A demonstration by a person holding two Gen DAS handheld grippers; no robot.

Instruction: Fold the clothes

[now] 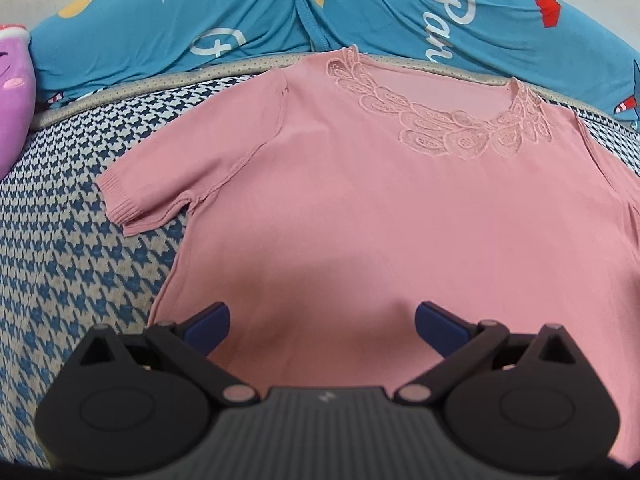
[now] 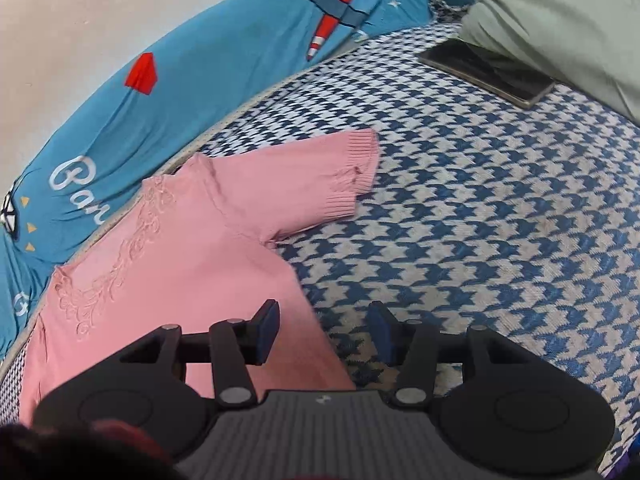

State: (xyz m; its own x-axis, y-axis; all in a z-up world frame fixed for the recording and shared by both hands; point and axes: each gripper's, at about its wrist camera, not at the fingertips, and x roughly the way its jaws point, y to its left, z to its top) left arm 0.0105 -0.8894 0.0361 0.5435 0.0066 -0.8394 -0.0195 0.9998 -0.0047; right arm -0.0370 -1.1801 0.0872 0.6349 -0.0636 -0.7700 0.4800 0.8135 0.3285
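Observation:
A pink short-sleeved top (image 1: 360, 208) with a lace neckline (image 1: 452, 120) lies flat, front up, on a blue-and-white houndstooth cover (image 1: 72, 264). Its left sleeve (image 1: 160, 184) spreads out to the side. My left gripper (image 1: 322, 322) hovers open over the lower middle of the top, nothing between its blue pads. In the right wrist view the same pink top (image 2: 180, 272) shows its right sleeve (image 2: 316, 184) spread out. My right gripper (image 2: 324, 332) is open, straddling the top's right side edge, one pad (image 2: 270, 326) over pink cloth, the other over the cover.
A blue printed pillow (image 1: 240, 12) runs along the far edge of the bed, also the blue pillow (image 2: 168, 72) in the right view. A purple plush toy (image 1: 12, 92) sits far left. A dark phone (image 2: 488, 70) and a grey-green cushion (image 2: 560, 28) lie far right.

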